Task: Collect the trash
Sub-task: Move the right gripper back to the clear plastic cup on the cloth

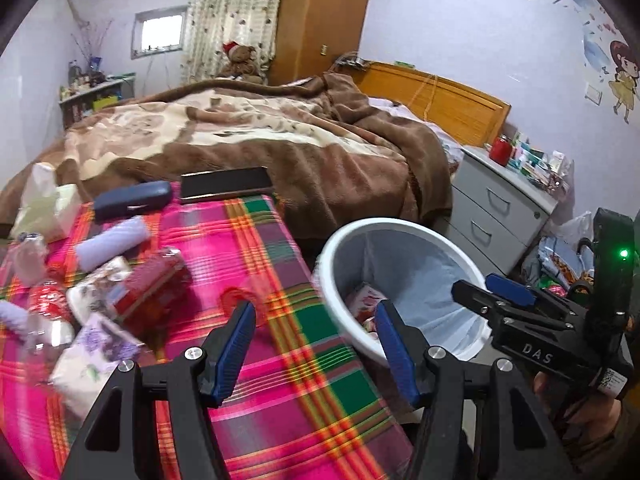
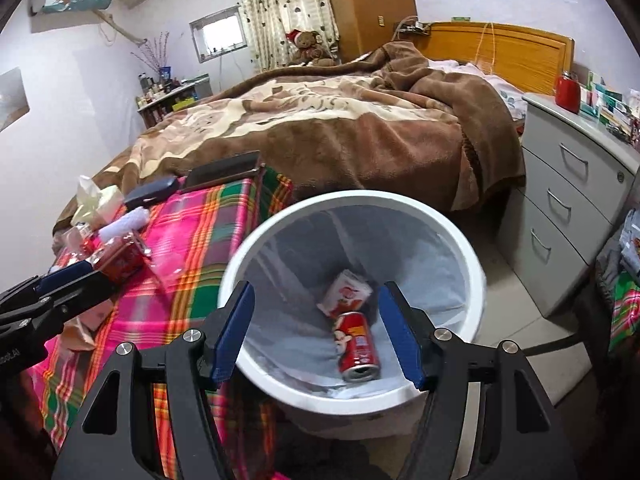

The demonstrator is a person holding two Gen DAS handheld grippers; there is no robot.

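Observation:
A white trash bin (image 2: 460, 248) with a grey liner stands on the floor beside the plaid table (image 1: 288, 380). Inside it lie a red can (image 2: 358, 346) and a red-and-white carton (image 2: 348, 292). My right gripper (image 2: 316, 332) is open and empty, hovering over the bin; it shows in the left wrist view (image 1: 484, 292) at the bin's right rim (image 1: 400, 224). My left gripper (image 1: 316, 348) is open and empty above the table's right edge. Trash lies at the table's left: a red box (image 1: 152, 292), a plastic bottle (image 1: 44, 308) and floral wrappers (image 1: 100, 344).
A glasses case (image 1: 132, 200), a dark tablet (image 1: 224, 184), a tissue pack (image 1: 40, 204) and a rolled lilac cloth (image 1: 112, 244) lie at the table's far end. A bed with a brown blanket (image 1: 260, 140) is behind. A grey drawer unit (image 2: 568, 200) stands right of the bin.

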